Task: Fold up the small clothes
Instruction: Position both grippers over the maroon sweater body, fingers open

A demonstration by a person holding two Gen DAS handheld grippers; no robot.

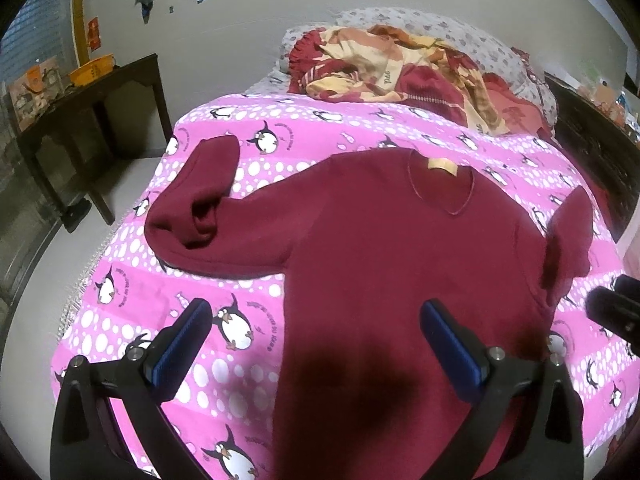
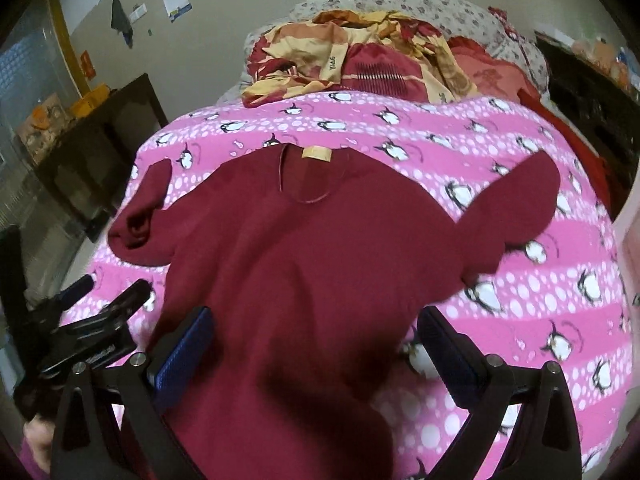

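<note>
A maroon sweater [image 1: 384,248] lies spread face up on the pink penguin blanket [image 1: 132,304], collar and tan label away from me. Its left sleeve [image 1: 200,200] is bent back on itself; its right sleeve [image 1: 568,240] is short and folded. My left gripper [image 1: 316,328] is open above the sweater's lower left part, holding nothing. In the right wrist view the sweater [image 2: 312,264] fills the middle, and my right gripper [image 2: 316,332] is open above its lower hem, empty. The left gripper [image 2: 100,312] shows at the left edge there; the right gripper [image 1: 616,308] shows at the right edge of the left wrist view.
A heap of red and yellow clothes [image 1: 400,68] lies at the head of the bed by a floral pillow [image 1: 460,32]. A dark wooden table [image 1: 92,112] with orange bowls stands left of the bed. Dark furniture [image 1: 600,140] stands on the right.
</note>
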